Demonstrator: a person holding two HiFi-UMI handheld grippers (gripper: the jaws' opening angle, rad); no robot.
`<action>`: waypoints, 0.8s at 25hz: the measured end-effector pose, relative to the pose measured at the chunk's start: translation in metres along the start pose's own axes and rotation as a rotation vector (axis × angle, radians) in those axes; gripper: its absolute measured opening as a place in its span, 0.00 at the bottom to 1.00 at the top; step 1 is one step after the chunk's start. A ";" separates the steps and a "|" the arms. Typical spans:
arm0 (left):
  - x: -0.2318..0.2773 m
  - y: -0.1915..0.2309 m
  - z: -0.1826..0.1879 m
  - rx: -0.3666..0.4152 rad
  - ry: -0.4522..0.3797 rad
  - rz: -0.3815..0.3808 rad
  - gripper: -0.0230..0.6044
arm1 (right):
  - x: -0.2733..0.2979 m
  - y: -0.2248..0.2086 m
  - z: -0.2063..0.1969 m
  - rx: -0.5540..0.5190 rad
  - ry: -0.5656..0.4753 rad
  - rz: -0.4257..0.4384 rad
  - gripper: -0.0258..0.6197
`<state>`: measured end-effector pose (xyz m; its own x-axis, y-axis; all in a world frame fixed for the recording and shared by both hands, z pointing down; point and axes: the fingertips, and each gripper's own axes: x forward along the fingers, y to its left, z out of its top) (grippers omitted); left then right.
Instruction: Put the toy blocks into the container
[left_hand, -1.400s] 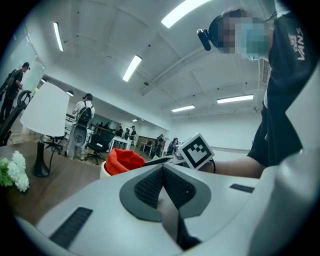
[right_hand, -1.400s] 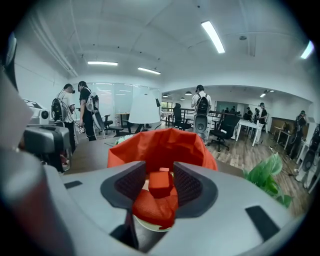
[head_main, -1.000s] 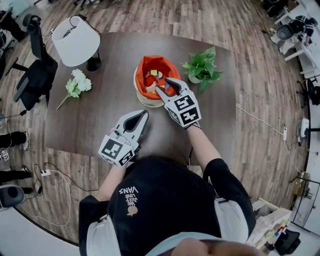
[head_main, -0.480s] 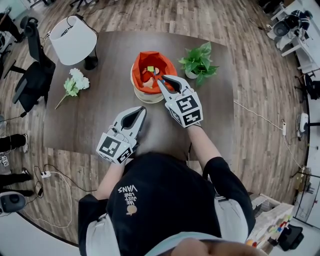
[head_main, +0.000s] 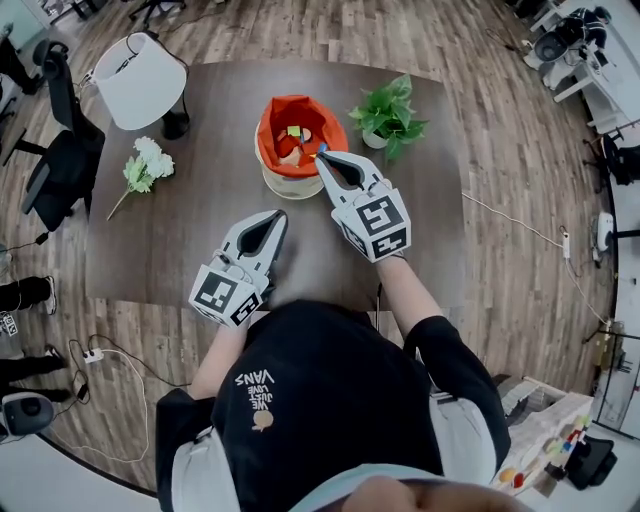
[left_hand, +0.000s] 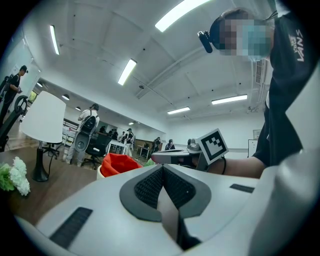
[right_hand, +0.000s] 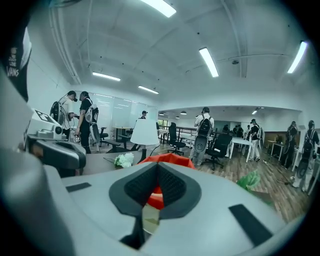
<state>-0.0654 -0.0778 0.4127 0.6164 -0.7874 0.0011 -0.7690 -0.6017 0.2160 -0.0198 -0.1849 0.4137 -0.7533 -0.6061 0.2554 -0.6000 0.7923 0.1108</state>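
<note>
Toy blocks (head_main: 295, 138) only partly seen inside the orange-lined container (head_main: 268, 122), right gripper (head_main: 321, 157) held at its rim, jaws just brought together on nothing, left gripper (head_main: 279, 215) pressed together, empty, container half masked in gripper views.

Dark table (head_main: 200, 215), lamp (head_main: 140, 80), flowers (head_main: 143, 167), container (head_main: 290, 186), potted plant (head_main: 386, 116)

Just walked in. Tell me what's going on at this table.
A person holds a gripper in each hand over a table. The right gripper is by the orange-lined container; its jaws have just closed on nothing. Toy blocks lie inside. The left gripper waits shut, nearer the person.
</note>
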 end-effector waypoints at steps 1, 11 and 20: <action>-0.001 -0.001 0.000 -0.001 0.000 -0.001 0.05 | -0.003 0.002 0.001 0.002 -0.004 0.000 0.07; -0.008 -0.001 0.002 -0.002 -0.005 0.001 0.05 | -0.030 0.018 0.002 0.018 -0.019 -0.004 0.07; -0.010 -0.002 0.001 -0.003 -0.005 -0.015 0.05 | -0.052 0.037 -0.012 0.054 0.004 -0.006 0.07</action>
<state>-0.0698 -0.0691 0.4111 0.6271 -0.7789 -0.0076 -0.7591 -0.6132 0.2186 -0.0001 -0.1231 0.4164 -0.7483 -0.6108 0.2588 -0.6184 0.7835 0.0609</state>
